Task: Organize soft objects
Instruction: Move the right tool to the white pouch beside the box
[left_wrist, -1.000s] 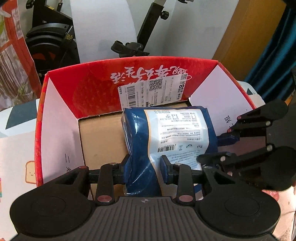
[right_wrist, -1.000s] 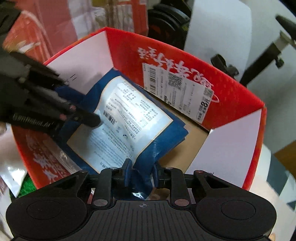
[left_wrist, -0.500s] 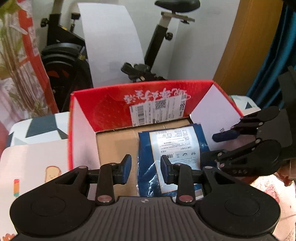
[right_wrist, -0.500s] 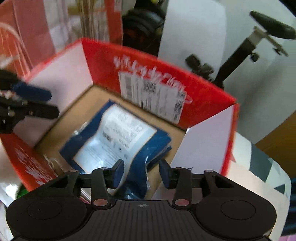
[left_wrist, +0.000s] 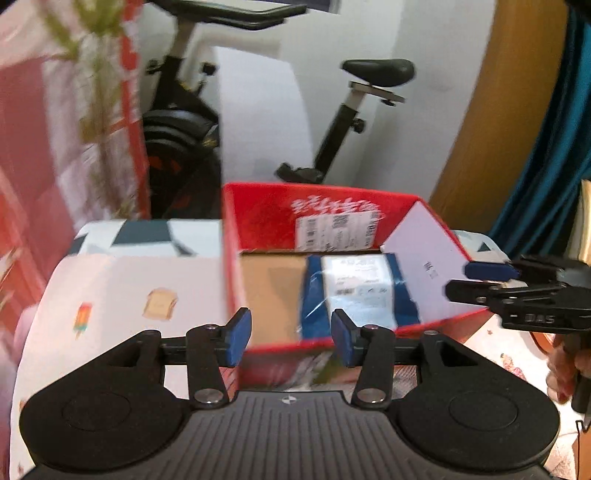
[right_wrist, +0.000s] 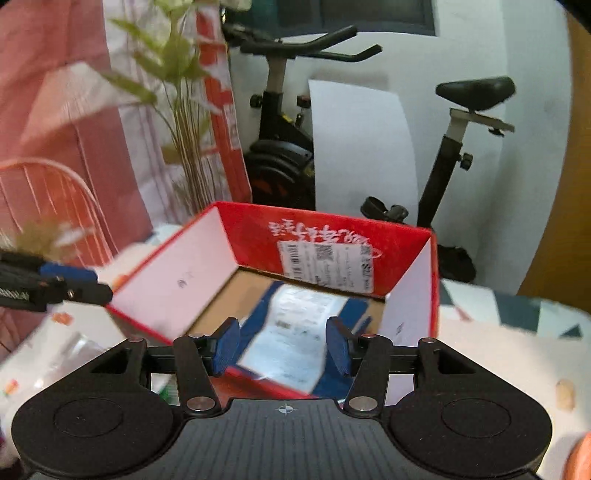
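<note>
The blue soft pack (left_wrist: 356, 291) with its white printed label lies flat on the brown cardboard floor of the red carton (left_wrist: 258, 214), toward the carton's right side and close to the white inner flap there; in the right wrist view the same pack (right_wrist: 295, 332) reaches from the middle of the floor to the near wall. The carton's far wall carries white lettering and a white shipping label (left_wrist: 338, 230). To the left of the pack the floor of the carton shows bare cardboard.

The left gripper (left_wrist: 291, 338) hangs on the near side of the carton, above its near wall, and its blue-padded fingers (left_wrist: 238, 336) have just been spreading; nothing sits between them and they touch nothing. The right gripper (right_wrist: 282, 345) hangs likewise at the near edge, its fingers (right_wrist: 226, 343) having just been spreading too, released, with the pack seen below and beyond the gap, untouched. From the left wrist view the right gripper (left_wrist: 480, 280) juts in from the right, just outside the carton's right flap, with part of a hand (left_wrist: 565, 369) under it.

The carton stands on a worktop (left_wrist: 122, 280) covered with a pale cloth printed with toast and ice-lolly pictures. Behind it stand an exercise bike (right_wrist: 280, 122), a curved white sheet (right_wrist: 362, 147) and a green plant (right_wrist: 177, 74).
</note>
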